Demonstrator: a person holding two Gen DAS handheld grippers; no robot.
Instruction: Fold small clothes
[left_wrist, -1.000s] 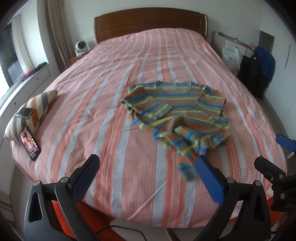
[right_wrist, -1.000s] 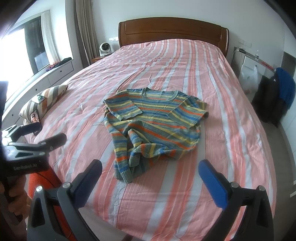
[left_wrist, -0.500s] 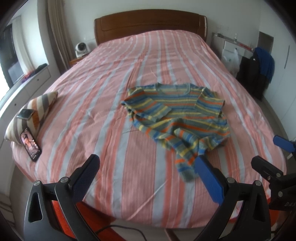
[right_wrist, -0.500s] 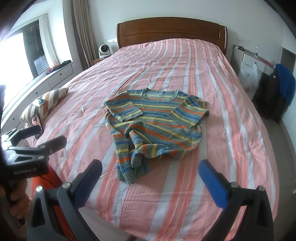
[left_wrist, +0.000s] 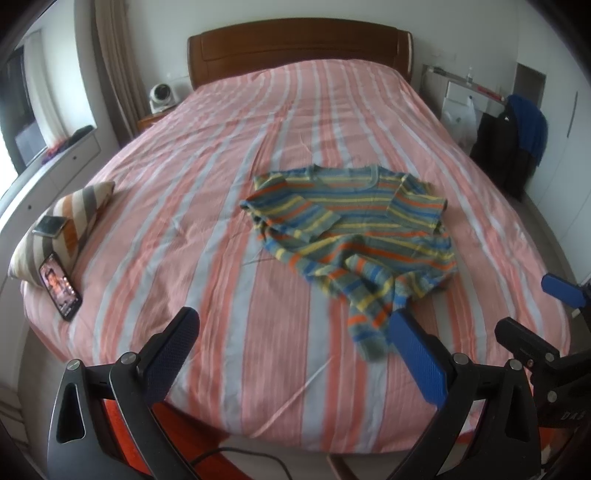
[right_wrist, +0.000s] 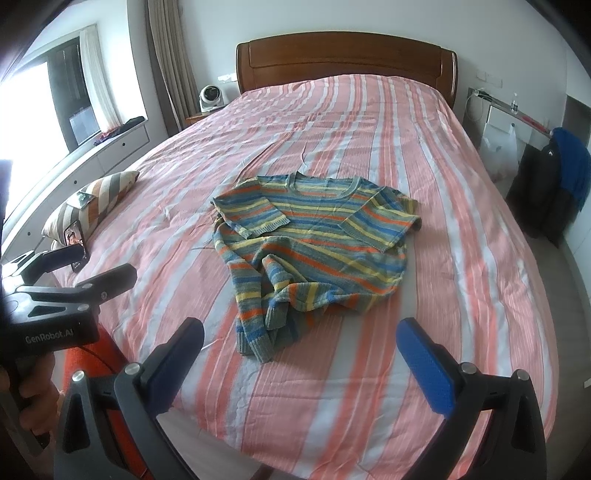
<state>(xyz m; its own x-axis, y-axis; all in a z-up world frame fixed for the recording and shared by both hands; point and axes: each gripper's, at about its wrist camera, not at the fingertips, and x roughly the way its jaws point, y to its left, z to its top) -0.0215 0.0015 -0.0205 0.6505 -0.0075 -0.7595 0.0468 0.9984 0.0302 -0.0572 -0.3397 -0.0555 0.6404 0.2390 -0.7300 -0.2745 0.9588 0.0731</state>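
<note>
Striped sweater (left_wrist: 354, 236) hem bunched, lower edge unclear; we see both hand-held grippers (left_wrist: 291, 354) (right_wrist: 301, 358) spread, hovering before bed (left_wrist: 229, 206).

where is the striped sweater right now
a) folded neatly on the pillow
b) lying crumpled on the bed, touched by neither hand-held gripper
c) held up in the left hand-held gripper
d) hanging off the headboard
b: the striped sweater lies rumpled on the bed, its lower part bunched, while the left hand-held gripper and the right hand-held gripper are both open near the foot of the bed, short of the cloth.
</note>
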